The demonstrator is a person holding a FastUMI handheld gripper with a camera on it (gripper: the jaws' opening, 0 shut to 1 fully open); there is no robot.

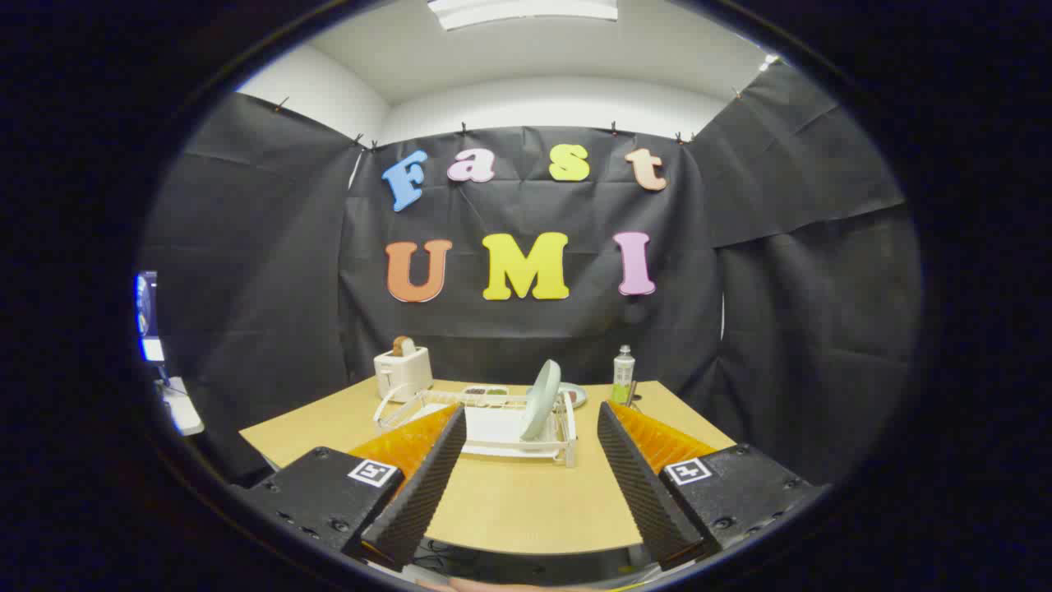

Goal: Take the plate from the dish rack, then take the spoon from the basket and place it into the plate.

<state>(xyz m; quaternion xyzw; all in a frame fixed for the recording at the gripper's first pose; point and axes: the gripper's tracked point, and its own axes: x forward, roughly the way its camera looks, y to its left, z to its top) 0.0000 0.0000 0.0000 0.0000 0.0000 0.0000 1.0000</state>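
Gripper (526, 444) fingers spread, grasping nothing — bare table (526, 501) between them; plate (541, 400) upright in dish rack (493, 427) at 12 o'clock, beyond the tips.

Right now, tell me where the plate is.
In the gripper view the plate stands on edge in the white dish rack on the wooden table, beyond the open claw and between its fingers, with the toaster further left.

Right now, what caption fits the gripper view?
Open gripper faces the plate standing in the dish rack.
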